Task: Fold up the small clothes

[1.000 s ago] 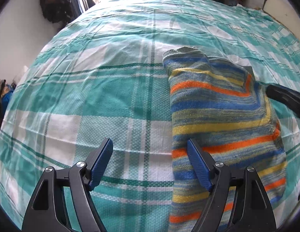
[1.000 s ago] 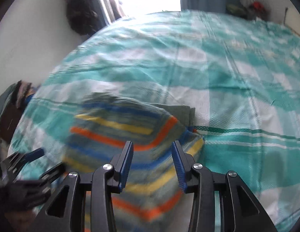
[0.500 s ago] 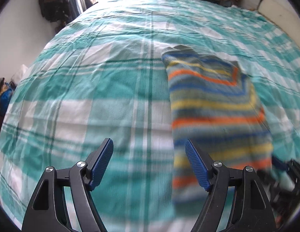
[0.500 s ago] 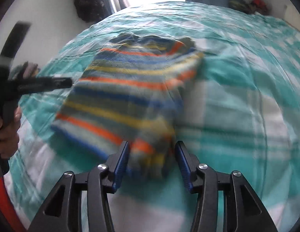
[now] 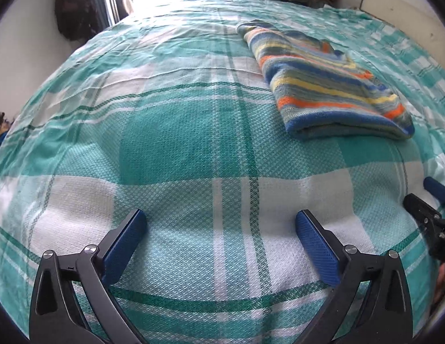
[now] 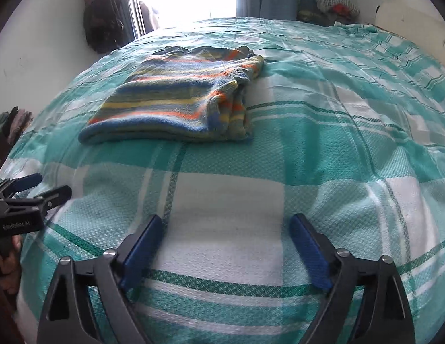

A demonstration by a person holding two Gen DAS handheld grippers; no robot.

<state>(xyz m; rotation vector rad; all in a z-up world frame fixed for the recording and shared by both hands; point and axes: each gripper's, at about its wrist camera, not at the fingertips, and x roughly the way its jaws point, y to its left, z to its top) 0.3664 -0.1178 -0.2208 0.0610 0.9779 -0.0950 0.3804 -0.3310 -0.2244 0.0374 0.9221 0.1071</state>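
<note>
A small striped knit garment (image 5: pixel 322 74) in blue, yellow, orange and grey lies folded on the green-and-white checked bedspread (image 5: pixel 179 143). In the right wrist view the garment (image 6: pixel 179 97) sits at the upper left, its folded edge facing me. My left gripper (image 5: pixel 221 220) hangs over bare bedspread well short of the garment, its jaws opening wide with nothing between them. My right gripper (image 6: pixel 226 223) is likewise over bare cloth, jaws opening, nothing between them. Each gripper shows at the edge of the other's view.
The bed fills both views. A dark bag (image 6: pixel 104 14) hangs on the wall by a bright window at the back left. A pile of clothes (image 6: pixel 334 8) lies beyond the bed's far right corner. A hand (image 6: pixel 7 261) holds the left gripper's handle.
Both grippers have drawn back from the garment towards the near side of the bed, and both have opened wider. The garment now lies folded over, farther away in both views.
</note>
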